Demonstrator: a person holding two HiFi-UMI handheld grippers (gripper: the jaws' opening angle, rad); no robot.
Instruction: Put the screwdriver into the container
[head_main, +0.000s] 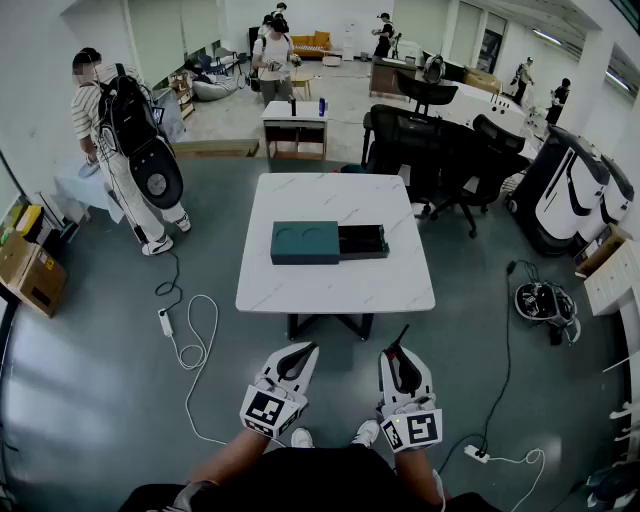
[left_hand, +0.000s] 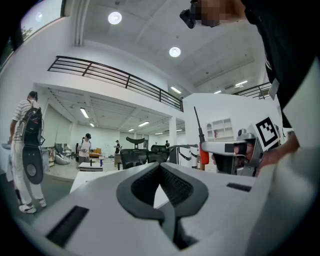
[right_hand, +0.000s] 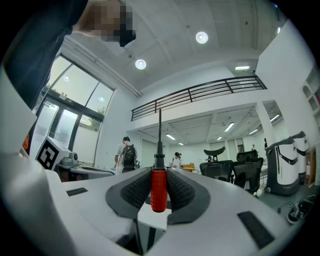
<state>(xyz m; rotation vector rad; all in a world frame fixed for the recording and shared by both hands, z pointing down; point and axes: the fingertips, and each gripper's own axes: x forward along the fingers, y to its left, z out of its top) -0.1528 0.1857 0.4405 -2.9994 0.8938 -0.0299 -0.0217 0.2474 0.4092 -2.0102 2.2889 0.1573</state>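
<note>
**Risks.** The right hand-held gripper (right_hand: 159, 172) is clamped on the red handle of the screwdriver (right_hand: 159, 192), and the thin shaft stands up well past the jaw tips. In my judgement the main hazard is rotation. The pads grip a round handle over a short stretch, so a quick swing toward the bench (head_main: 340, 290) could let the tool pivot or slide out.

The second hazard is a poor drop. The container (head_main: 305, 243) appears to have a closed green top with round recesses. Only the black section on the side toward the bench's right edge looks open. A release over the green part would leave the tool lying on top, or rolling off.

The long shaft may also catch the container wall if it is lowered at an angle.

**Positions.** The screwdriver is in the right hand-held gripper, held short of the bench's near edge, close to the operator's body. The container sits about mid-bench, well apart from it. The left hand-held gripper (head_main: 296, 352) is closed on nothing, beside the right one.
</note>
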